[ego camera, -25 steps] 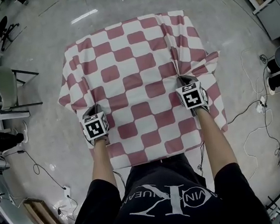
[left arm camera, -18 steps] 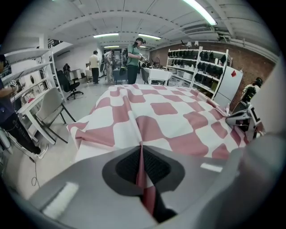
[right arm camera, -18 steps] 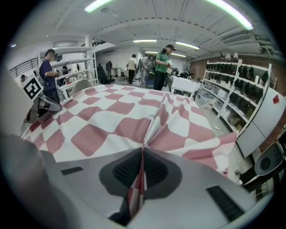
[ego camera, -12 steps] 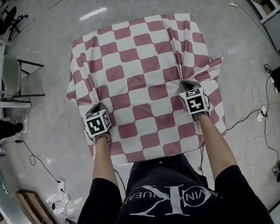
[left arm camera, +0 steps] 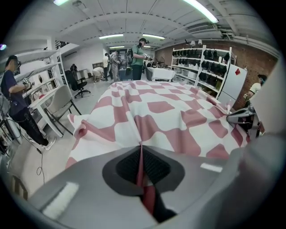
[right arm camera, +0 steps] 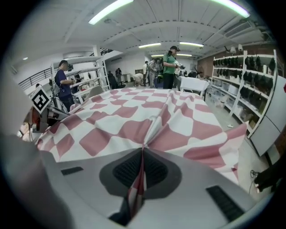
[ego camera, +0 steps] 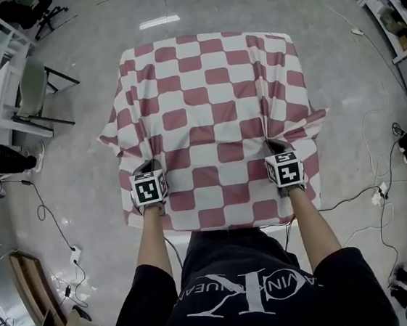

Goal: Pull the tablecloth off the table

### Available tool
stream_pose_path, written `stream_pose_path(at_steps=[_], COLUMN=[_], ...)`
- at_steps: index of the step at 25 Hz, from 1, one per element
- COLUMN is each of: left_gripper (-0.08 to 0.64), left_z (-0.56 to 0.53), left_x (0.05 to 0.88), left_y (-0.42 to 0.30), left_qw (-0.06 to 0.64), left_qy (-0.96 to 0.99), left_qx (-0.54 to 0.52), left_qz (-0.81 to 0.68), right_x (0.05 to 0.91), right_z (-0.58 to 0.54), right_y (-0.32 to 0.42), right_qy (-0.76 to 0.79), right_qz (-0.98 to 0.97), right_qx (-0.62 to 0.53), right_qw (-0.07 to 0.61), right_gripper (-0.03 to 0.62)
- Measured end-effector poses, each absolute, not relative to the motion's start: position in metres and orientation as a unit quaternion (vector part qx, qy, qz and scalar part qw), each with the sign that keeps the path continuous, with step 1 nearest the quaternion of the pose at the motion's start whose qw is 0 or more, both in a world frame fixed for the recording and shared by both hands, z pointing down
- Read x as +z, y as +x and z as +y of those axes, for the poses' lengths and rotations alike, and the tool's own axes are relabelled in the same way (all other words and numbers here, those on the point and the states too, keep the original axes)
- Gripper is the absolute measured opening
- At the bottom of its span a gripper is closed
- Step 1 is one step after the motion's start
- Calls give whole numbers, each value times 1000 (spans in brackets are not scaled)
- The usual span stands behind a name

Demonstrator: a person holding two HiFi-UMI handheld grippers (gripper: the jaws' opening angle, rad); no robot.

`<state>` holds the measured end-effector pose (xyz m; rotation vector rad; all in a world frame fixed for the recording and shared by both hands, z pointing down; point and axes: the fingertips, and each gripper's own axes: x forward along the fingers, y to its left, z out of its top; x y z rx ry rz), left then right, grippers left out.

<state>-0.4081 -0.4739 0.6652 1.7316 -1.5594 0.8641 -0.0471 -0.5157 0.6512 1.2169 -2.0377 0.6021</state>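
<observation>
A red-and-white checked tablecloth (ego camera: 212, 114) covers the table in the head view, with creases running back from both grippers. My left gripper (ego camera: 147, 171) is shut on a pinched fold of the tablecloth (left arm camera: 147, 107) near its front left. My right gripper (ego camera: 279, 150) is shut on another fold of the tablecloth (right arm camera: 147, 116) near the front right. In both gripper views a thin ridge of cloth runs between the closed pads. The table itself is hidden under the cloth.
A chair (ego camera: 32, 101) stands left of the table. Cables (ego camera: 381, 182) trail over the floor at right and left. Shelving (ego camera: 399, 19) lines the right wall. People (right arm camera: 169, 67) stand beyond the far end of the table.
The cloth has slid toward me with both grippers, and its near edge now hangs close to my body. Both grippers keep their hold.
</observation>
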Motion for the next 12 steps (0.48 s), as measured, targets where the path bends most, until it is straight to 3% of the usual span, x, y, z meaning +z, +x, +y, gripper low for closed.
stream_pose_path(at_steps=[12], left_gripper=[14], left_z=[-442], left_x=[655], left_y=[-399], left_qw=[341], left_qy=[657], left_qx=[311], left_qz=[-596], right_x=[642], right_z=[-503], right_y=[-46], right_qy=[453], right_qz=[-790], right_qx=[230], right_qw=[342], right_gripper=[15])
